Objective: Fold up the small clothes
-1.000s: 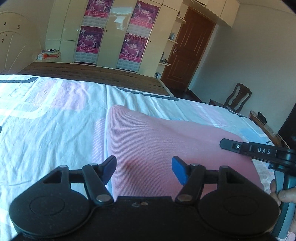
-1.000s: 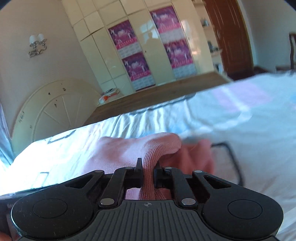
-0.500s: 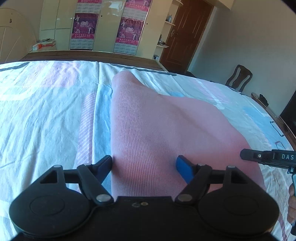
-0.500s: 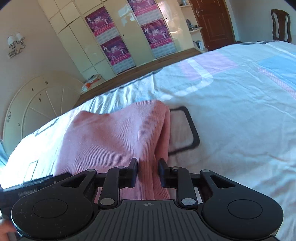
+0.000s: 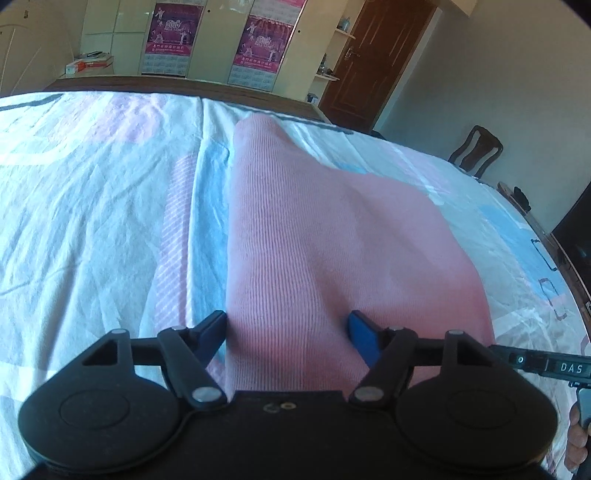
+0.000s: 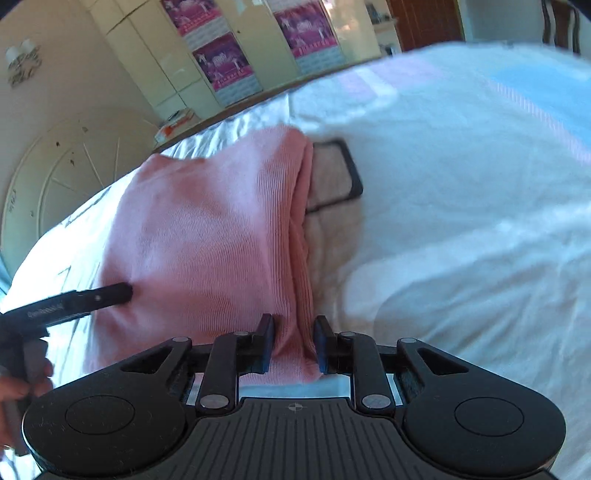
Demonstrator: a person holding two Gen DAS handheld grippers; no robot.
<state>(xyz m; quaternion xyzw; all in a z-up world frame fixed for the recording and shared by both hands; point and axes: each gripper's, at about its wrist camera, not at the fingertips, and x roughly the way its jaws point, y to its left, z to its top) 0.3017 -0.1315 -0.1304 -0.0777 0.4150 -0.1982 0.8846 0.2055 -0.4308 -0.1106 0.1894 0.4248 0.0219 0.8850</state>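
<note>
Pink ribbed knitwear (image 5: 325,251) lay on the bed sheet (image 5: 92,206), folded over so that one doubled edge ran along the side nearer my right gripper (image 6: 292,341). That edge sat between the right jaws, which had just been opening — in the right wrist view I could see a gap between each pad and the cloth, so the grip was released. Beside the knitwear on that same side, a black rectangular outline (image 6: 347,173) showed on the sheet. My left gripper (image 5: 286,330) hovered over the near end of the knitwear with its blue fingers (image 5: 364,338) spread wide, one at the garment's left border, the other above the cloth; its jaws had just been closing a little, grasping nothing. Beyond the knitwear stood cream wardrobes with magenta posters (image 5: 173,35), a brown door (image 5: 376,62) and a wooden chair (image 5: 476,153).
</note>
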